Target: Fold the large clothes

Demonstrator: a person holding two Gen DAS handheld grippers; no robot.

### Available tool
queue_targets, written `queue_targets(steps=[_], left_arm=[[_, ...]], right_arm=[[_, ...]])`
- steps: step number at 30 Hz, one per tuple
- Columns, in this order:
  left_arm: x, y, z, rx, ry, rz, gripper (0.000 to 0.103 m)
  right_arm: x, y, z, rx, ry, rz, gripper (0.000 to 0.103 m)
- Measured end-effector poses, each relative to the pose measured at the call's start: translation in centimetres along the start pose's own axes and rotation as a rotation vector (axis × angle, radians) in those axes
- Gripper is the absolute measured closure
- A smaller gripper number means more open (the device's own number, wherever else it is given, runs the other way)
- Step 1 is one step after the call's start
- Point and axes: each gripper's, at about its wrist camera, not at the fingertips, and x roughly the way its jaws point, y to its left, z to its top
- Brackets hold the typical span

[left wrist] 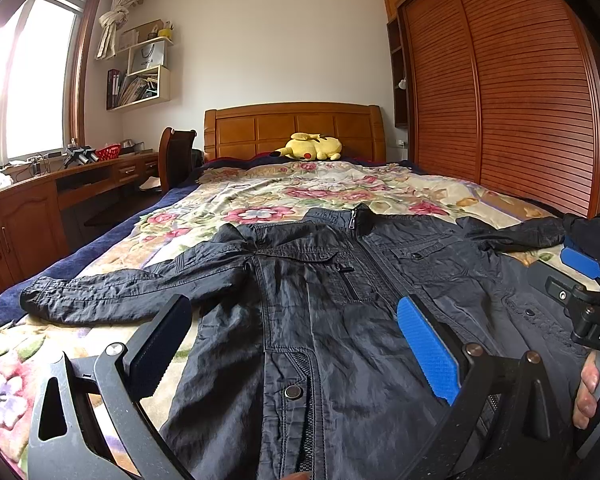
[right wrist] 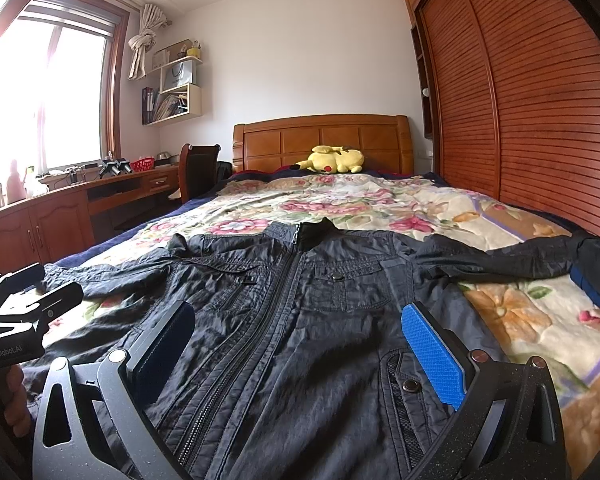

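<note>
Lying front-up and zipped on the flowered bedspread (left wrist: 260,188), the dark jacket (left wrist: 340,300) has both sleeves spread sideways. Over its lower half hover the left gripper (left wrist: 296,344) and right gripper (right wrist: 300,348), each spread wide, holding nothing. A yellow plush toy (right wrist: 334,160) rests by the headboard (right wrist: 324,140).

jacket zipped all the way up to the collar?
Yes: in the right wrist view the jacket lies flat on the bed with its zipper pull at the collar and the front panels closed.
</note>
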Motion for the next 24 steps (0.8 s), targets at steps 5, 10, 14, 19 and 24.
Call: queue_targets(steps=[5,10,14,19,24], left_arm=[[-0.02,0.08,-0.04,-0.002,0.000,-0.001,0.000],[-0.05,0.06,-0.04,-0.001,-0.002,-0.002,0.000],[-0.06,0.10,-0.04,-0.001,-0.001,-0.001,0.000],[-0.11,0.16,-0.11,-0.001,-0.002,-0.003,0.000],[-0.21,0.15,0.01,-0.003,-0.002,-0.003,0.000]], right_arm=[[0.01,0.01,0.00,-0.001,0.000,0.000,0.000],[0.00,0.02,-0.01,-0.001,-0.001,-0.001,0.000],[0.03,0.05,-0.02,-0.002,-0.001,-0.001,0.000],[0.05,0.06,-0.04,-0.004,-0.001,0.001,0.000],[-0.08,-0.04,0.12,0.000,0.000,-0.005,0.000]])
